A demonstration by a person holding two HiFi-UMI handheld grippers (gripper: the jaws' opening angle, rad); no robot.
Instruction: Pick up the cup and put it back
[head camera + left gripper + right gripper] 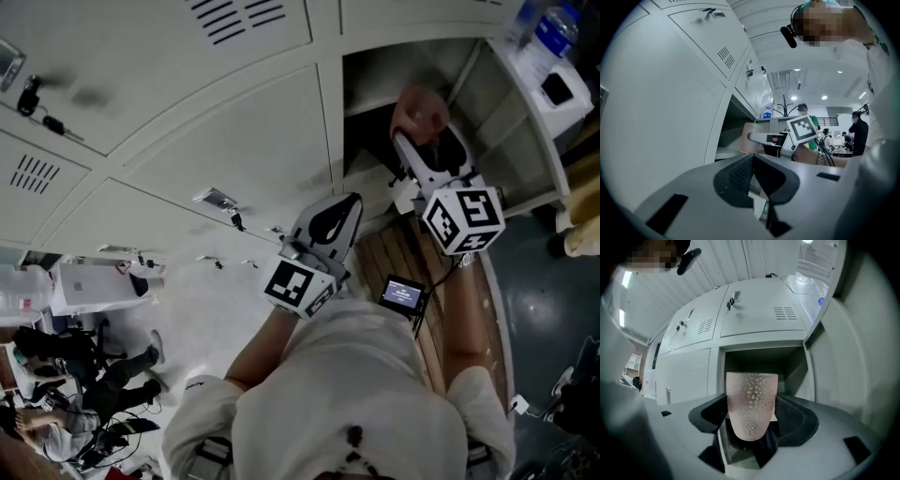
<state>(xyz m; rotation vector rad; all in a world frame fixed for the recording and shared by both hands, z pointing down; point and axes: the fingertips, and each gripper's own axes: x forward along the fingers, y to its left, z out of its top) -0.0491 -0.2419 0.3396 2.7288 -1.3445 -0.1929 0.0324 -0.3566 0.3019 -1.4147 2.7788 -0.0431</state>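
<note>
Pale grey metal lockers (pixel 225 159) fill the left and middle of the head view, their doors closed. In front of them, left of centre, the left hand-held gripper (pixel 345 208) points towards a closed door. Its own view shows the two dark pads brought together, with nothing between them and nothing touched.

To the right, one locker compartment (pixel 759 359) is open, its inside dark. The right hand-held gripper (pixel 752 420) is held level at the mouth of this compartment. Its jaws stand wide apart, and the ribbed black pads press on either side of a cup (pixel 419 111). The cup is pink frosted glass with a dimpled surface. It is upright with its rim on top, and clear of any shelf. It sits in front of the compartment opening, with the open locker door (pixel 525 122) just to its right.

Below both arms, a slatted wooden bench (pixel 398 248) shows.
</note>
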